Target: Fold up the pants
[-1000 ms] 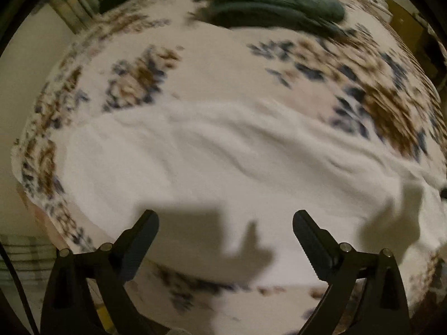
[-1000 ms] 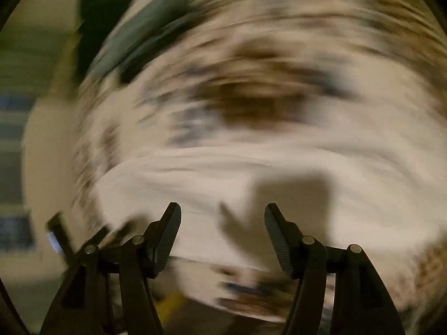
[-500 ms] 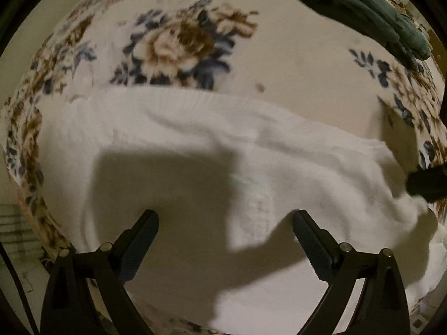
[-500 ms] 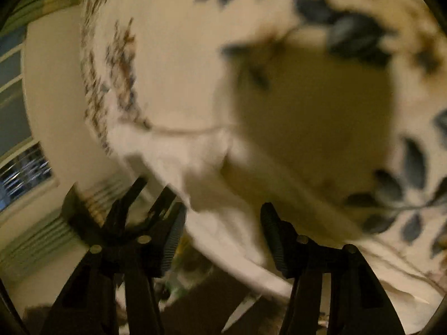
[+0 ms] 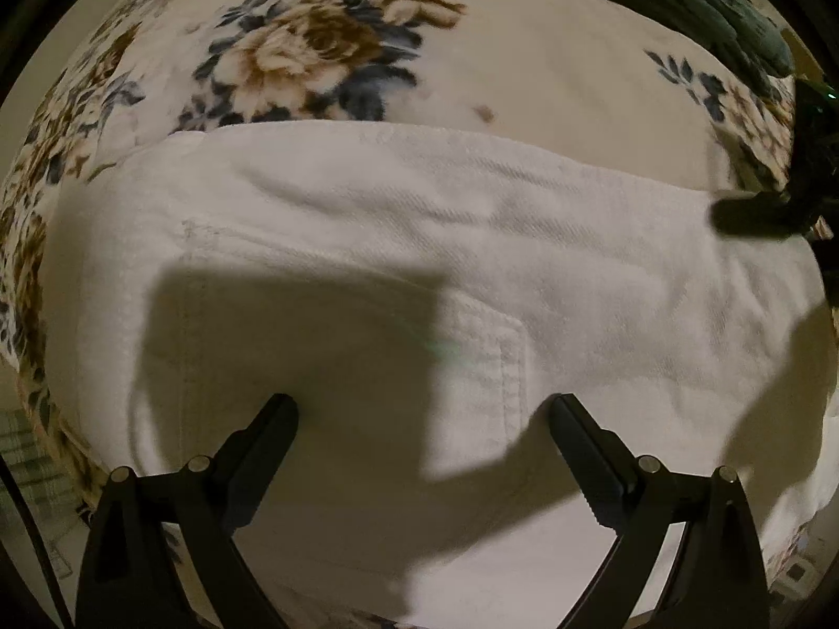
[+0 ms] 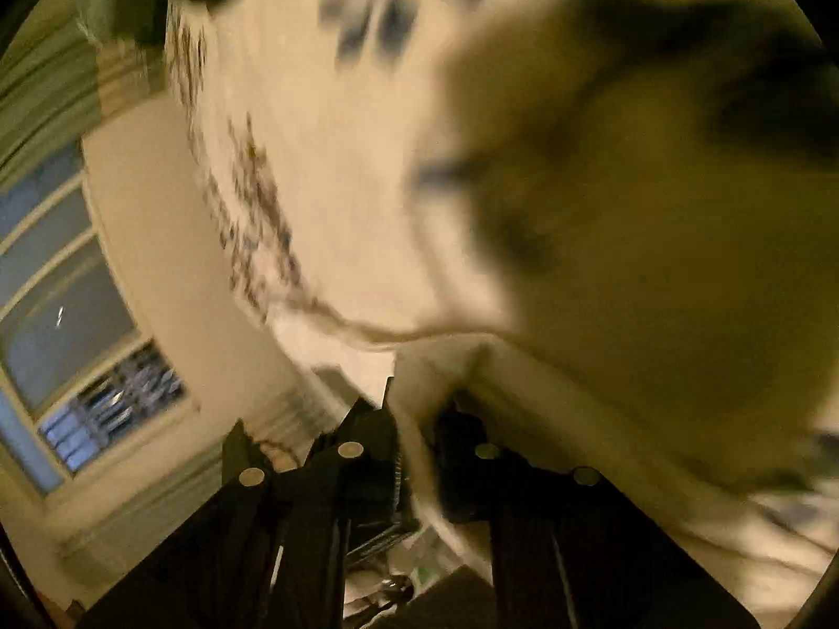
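The left gripper (image 5: 422, 416) has two matte black fingers (image 5: 262, 445), flat and tapering toward blunt tips. The inner edge of one finger carries a row of fine saw-like teeth. Each finger joins a black angular linkage fixed with round silver screws. A thin dark cable runs along the lower left. The right gripper (image 6: 419, 451) is built the same way: black plastic links, silver round screw heads, ribbed inner pads (image 6: 388, 472), though blur softens its detail.
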